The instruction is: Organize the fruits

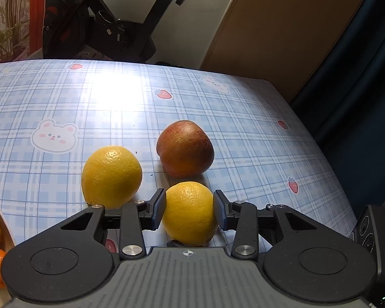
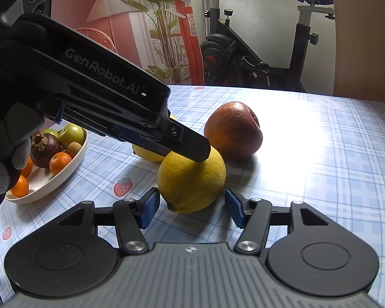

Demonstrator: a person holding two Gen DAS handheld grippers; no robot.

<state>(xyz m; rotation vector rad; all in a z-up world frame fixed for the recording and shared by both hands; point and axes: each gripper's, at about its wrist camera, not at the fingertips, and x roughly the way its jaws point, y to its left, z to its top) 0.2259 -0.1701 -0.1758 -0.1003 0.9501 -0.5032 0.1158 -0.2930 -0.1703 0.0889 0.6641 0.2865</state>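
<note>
So the left gripper (image 1: 190,206), black with dark pads, has its jaws narrowed around a round yellow lemon-like fruit (image 1: 190,214) sitting on the table, and both pads look like they're right up against its sides, so I'd call that a grip. The right gripper (image 2: 190,206), the one with blue pads, is parked in front of that same yellow fruit (image 2: 191,182) with its jaws spread wider than the fruit, a bit of gap on each side, not touching it. From the right wrist view you can see the left gripper coming in from the upper left, its finger tip resting against the top of the fruit, with a gloved hand (image 2: 2,159) holding it. Just behind the gripped fruit is a big red apple (image 1: 185,148), and off to its left a second yellow citrus fruit (image 1: 111,175), close but not touching. Everything sits on a glossy blue plaid tablecloth with bunnies and strawberries (image 1: 243,128). Further left there's a shallow cream oval bowl (image 2: 51,181) holding small orange mandarins (image 2: 60,163), a dark purple mangosteen (image 2: 45,148) and green round fruits (image 2: 73,133). A black exercise bike (image 2: 256,59) stands beyond the table.
</note>
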